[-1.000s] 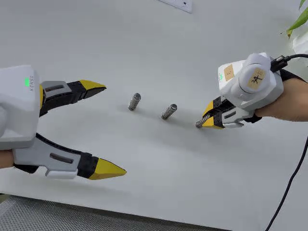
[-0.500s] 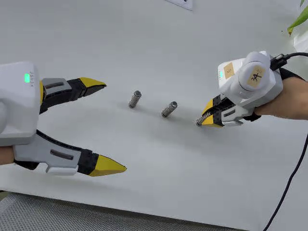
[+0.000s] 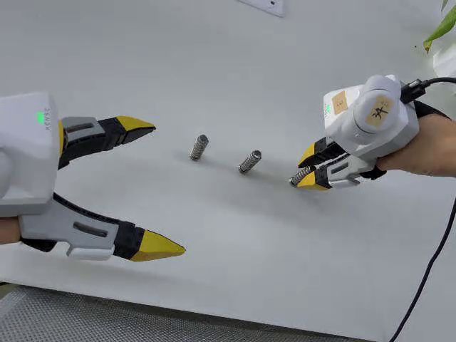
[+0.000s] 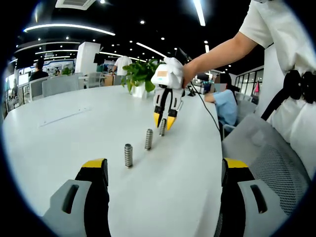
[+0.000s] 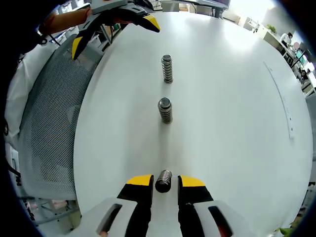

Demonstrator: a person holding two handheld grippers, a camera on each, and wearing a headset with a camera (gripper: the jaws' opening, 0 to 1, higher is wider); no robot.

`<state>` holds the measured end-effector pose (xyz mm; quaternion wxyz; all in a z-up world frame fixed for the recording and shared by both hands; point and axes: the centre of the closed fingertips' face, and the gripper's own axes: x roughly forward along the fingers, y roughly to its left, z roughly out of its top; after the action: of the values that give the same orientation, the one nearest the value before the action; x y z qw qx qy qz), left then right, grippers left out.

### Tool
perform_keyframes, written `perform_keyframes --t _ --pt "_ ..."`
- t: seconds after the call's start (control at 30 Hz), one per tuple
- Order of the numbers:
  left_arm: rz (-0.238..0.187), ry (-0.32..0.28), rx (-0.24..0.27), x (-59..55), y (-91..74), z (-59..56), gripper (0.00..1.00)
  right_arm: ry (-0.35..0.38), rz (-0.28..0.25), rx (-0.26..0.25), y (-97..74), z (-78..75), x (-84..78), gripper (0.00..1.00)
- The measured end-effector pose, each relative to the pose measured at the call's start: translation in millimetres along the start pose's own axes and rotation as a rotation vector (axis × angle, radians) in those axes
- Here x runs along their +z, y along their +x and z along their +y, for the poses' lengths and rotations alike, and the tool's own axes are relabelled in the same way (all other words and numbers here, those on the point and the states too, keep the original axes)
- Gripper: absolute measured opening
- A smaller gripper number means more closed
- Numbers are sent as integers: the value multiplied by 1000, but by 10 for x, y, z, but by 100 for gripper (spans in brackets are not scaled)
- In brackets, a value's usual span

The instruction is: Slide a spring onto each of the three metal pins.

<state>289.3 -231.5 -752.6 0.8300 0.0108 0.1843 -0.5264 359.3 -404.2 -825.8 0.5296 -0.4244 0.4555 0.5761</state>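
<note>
Three small metal springs stand in a row on the white table (image 3: 214,64): a left one (image 3: 199,147), a middle one (image 3: 249,162) and a right one (image 3: 301,176). My right gripper (image 3: 308,168) straddles the right spring, jaws slightly apart. In the right gripper view that spring (image 5: 164,180) sits between the yellow fingertips (image 5: 140,180) with a thin gap on each side, and the other two springs (image 5: 165,110) (image 5: 167,68) stand beyond. My left gripper (image 3: 148,187) hangs wide open at the table's left, holding nothing. In the left gripper view the springs (image 4: 128,155) (image 4: 148,139) (image 4: 162,127) line up toward the right gripper (image 4: 164,121).
A grey mesh chair (image 3: 64,320) lies below the table's near edge. A black cable (image 3: 427,274) trails down from the right gripper. Green plant leaves (image 3: 443,30) reach in at the top right. A white plate (image 3: 265,6) lies at the far edge.
The right gripper's jaws have parted a little around the right spring, which they pinched before. The left gripper has stayed put and open.
</note>
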Motion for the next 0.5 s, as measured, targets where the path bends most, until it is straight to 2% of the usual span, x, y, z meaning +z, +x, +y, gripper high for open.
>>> perform_keyframes --t 0.3,0.5 --pt "17 15 -6 8 -6 -16 96 30 -45 -25 -108 -7 -9 24" --pt "36 26 -5 4 -26 -1 99 80 -119 -56 -290 50 21 32"
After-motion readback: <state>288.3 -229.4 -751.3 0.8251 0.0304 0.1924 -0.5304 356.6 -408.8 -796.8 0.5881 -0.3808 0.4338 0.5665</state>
